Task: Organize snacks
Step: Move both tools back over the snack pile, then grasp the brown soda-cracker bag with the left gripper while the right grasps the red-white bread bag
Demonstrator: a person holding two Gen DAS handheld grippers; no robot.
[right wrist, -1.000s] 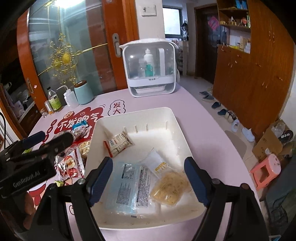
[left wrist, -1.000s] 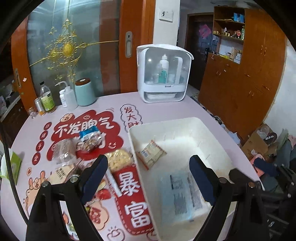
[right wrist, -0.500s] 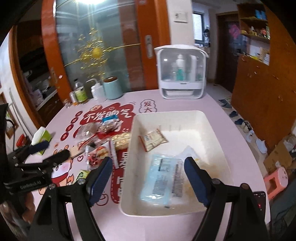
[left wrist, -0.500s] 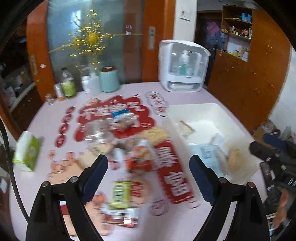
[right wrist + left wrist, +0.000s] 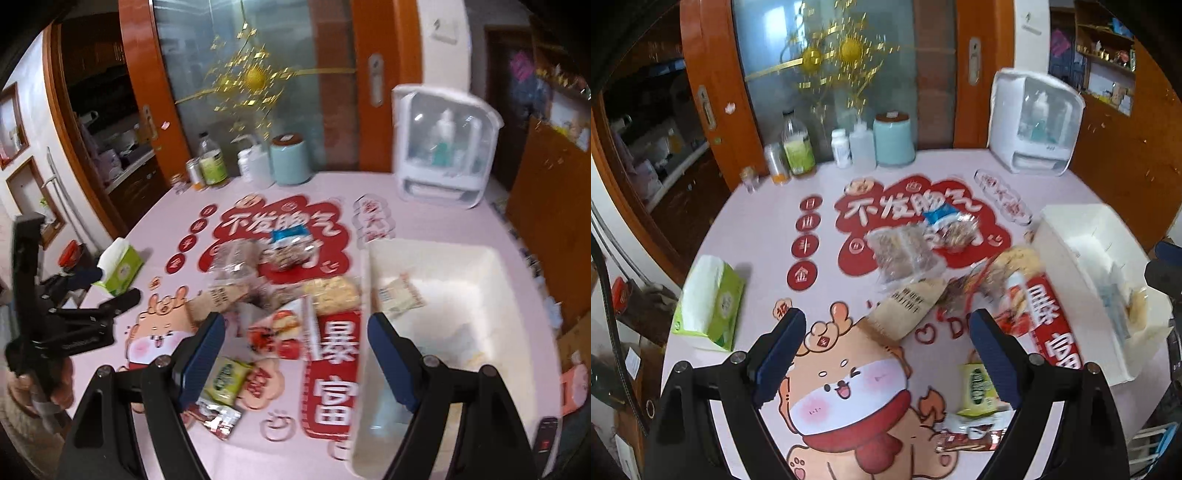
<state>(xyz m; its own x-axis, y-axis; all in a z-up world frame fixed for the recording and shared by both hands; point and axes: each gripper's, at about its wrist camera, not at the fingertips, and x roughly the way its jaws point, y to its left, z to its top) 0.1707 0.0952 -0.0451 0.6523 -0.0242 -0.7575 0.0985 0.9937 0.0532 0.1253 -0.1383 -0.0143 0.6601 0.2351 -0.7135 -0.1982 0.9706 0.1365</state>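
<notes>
A pile of snack packets lies on the pink table: a brown paper packet (image 5: 908, 306), a clear bag of brown snacks (image 5: 901, 254), a blue-topped bag (image 5: 951, 227), a red packet (image 5: 284, 332) and a green packet (image 5: 977, 384). A white bin (image 5: 480, 266) at the right holds a few packets (image 5: 397, 295). My left gripper (image 5: 886, 354) is open and empty above the table in front of the pile. My right gripper (image 5: 295, 350) is open and empty over the pile beside the bin's left wall. The left gripper also shows in the right wrist view (image 5: 110, 301).
A green tissue box (image 5: 709, 302) sits at the table's left edge. Bottles (image 5: 798, 147), a teal canister (image 5: 894, 142) and a white dispenser cabinet (image 5: 1036, 125) stand along the back. A phone (image 5: 546, 439) lies near the right front edge.
Both grippers have swung left, away from the bin and over the loose snack pile. Both stay open and empty.
</notes>
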